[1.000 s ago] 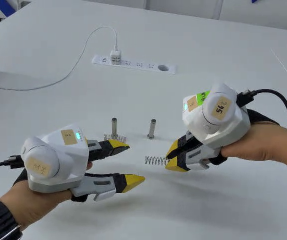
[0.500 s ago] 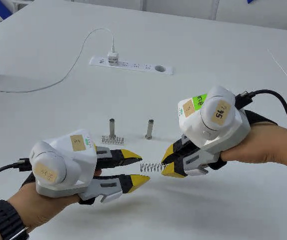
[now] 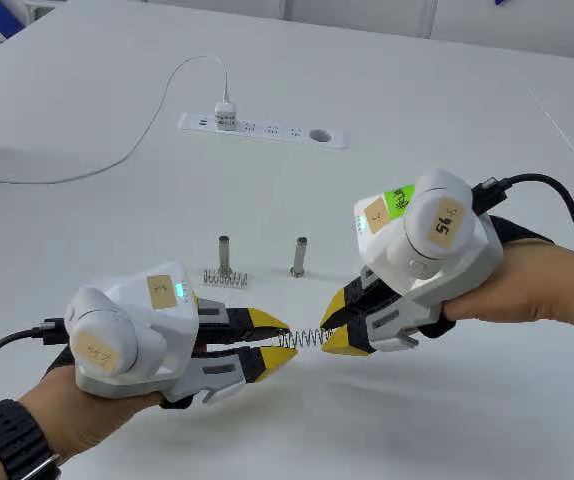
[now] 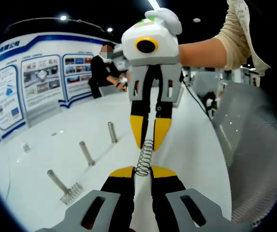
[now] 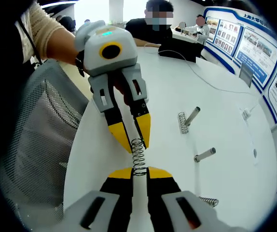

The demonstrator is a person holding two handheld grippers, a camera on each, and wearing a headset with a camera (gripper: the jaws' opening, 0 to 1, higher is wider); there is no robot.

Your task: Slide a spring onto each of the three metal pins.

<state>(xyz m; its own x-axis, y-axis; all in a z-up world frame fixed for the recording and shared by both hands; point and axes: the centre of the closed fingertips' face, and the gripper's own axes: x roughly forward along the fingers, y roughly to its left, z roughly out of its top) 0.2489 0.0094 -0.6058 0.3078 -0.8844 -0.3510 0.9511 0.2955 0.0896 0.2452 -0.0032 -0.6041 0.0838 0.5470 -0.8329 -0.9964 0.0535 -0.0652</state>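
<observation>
A small steel spring (image 3: 310, 338) hangs level above the white table, held at both ends. My right gripper (image 3: 329, 330) is shut on its right end and my left gripper (image 3: 285, 338) has its jaws pinched on the left end. In the left gripper view the spring (image 4: 145, 157) runs from my own jaws up to the right gripper (image 4: 150, 140). Two bare metal pins (image 3: 224, 250) (image 3: 299, 255) stand upright behind. A loose spring (image 3: 225, 279) lies at the left pin's foot. A third pin (image 4: 112, 132) looks ribbed, as if a spring sits on it.
A white power strip (image 3: 262, 130) with a plugged charger and a cable (image 3: 157, 110) lies at the back of the table (image 3: 447, 420). A mesh chair (image 5: 37, 121) stands beside the table, and people sit in the background.
My left gripper has moved right toward the spring and its jaws have come together on the free end. My right gripper has kept its hold, shifting slightly left.
</observation>
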